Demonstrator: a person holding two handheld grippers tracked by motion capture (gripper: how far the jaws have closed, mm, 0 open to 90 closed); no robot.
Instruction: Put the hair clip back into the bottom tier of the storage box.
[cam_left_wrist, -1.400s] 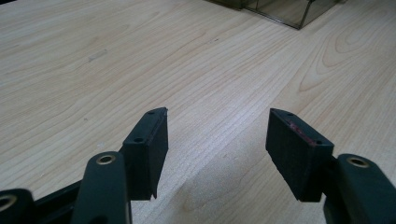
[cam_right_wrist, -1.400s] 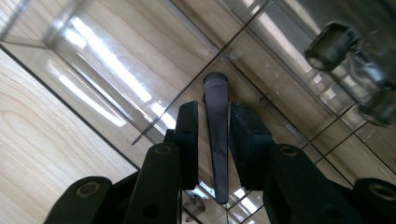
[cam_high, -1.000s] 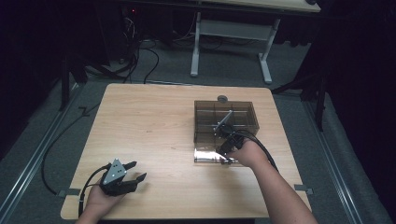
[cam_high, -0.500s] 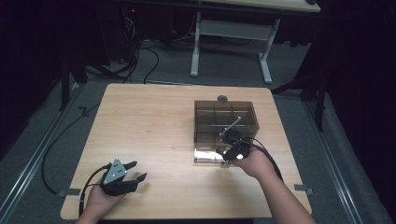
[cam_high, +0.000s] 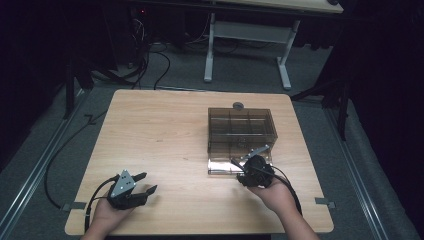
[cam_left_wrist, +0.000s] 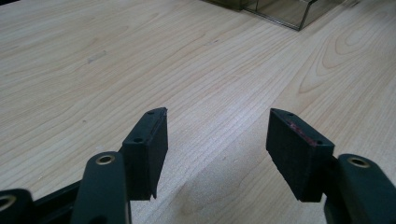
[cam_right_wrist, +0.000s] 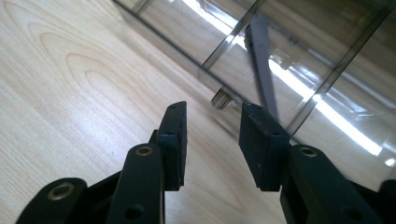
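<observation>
From the high view we saw the task's thing, a smoky transparent box (cam_high: 242, 129), standing on the pale wooden table (cam_high: 160, 130) toward its right half. It was a rectangular case of brown-tinted clear plastic, split by thin inner walls into several compartments, with a clear flat panel (cam_high: 222, 166) lying on the table against its near side. A small dark round knob (cam_high: 238, 105) sat just behind the box, on its far side. Our right gripper (cam_high: 245, 167) hovered at the near right corner of the box, over that flat panel, its jaws having just been opening and nothing caught between them. Our left gripper (cam_high: 142, 182) lay well apart from the box, near the table's front left, released, its jaws spread.

In the left gripper view the two black pads (cam_left_wrist: 148, 147) stood wide apart above bare wood grain, gripping nothing; a corner of the box (cam_left_wrist: 285, 10) showed far off at the top edge, its tinted wall glinting.

In the right gripper view our right gripper (cam_right_wrist: 212, 140) pointed straight at the box (cam_right_wrist: 299, 70), very close to its wall. The wall looked glassy and brownish, streaked with bright reflections, and its dark dividers crossed behind it. A small metal stub (cam_right_wrist: 221, 99) stood at the foot of the wall, just beyond the parted pads, which touched neither it nor the box.
</observation>
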